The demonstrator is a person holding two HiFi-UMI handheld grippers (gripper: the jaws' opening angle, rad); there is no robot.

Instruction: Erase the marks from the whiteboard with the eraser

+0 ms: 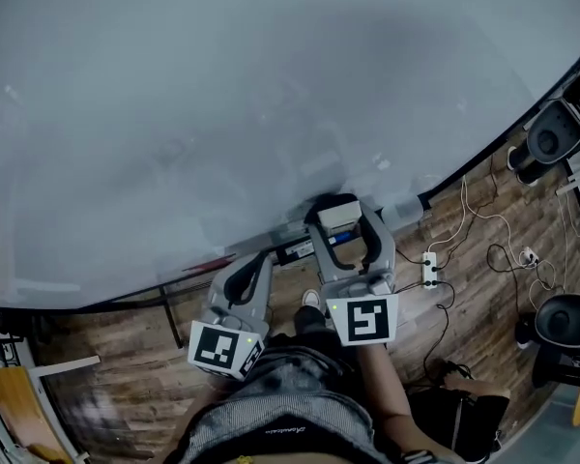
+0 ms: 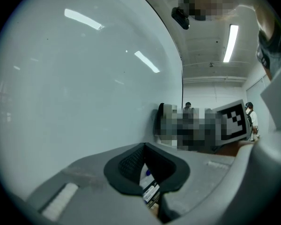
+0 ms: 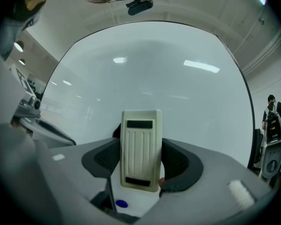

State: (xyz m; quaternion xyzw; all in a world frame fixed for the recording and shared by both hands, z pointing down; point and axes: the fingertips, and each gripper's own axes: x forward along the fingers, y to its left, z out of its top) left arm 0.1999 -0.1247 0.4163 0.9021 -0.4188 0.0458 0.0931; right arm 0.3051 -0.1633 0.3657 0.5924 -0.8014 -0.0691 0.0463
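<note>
Cream-coloured plastic eraser (image 3: 140, 149), ribbed down its back, stands upright between the pads of the right tongs (image 3: 140, 162), which are closed on its 2 long sides. Seen from above, the right tongs (image 1: 343, 230) hold the eraser (image 1: 335, 211) at the lower edge of the whiteboard (image 1: 222, 95), just over the narrow tray (image 1: 288, 250) that runs along that edge. Whether the eraser is pressed to the board surface or held just off it cannot be told.

The whiteboard is large and pale grey-white and takes up most of the scene. Its surface shows soft reflections of ceiling lights and a few faint smears. It also fills the space behind the right tongs (image 3: 154, 69) and curves away to the left of the left tongs (image 2: 75, 78).

The left tongs (image 1: 261, 257) sit lower and to the left, beside the right pair and near the tray. Their dark pads (image 2: 131, 162) are drawn almost together with nothing gripped between them; only a sliver of the tray's contents shows through the gap.

Each pair of tongs carries a cube with black-and-white square markers (image 1: 365, 319).

Below is a wooden floor (image 1: 106, 394) with a white power strip (image 1: 429, 269) and loose cables, and 2 dark office chairs (image 1: 551, 133) at the right edge. A person (image 3: 273, 111) stands far off beyond the board's right side.
</note>
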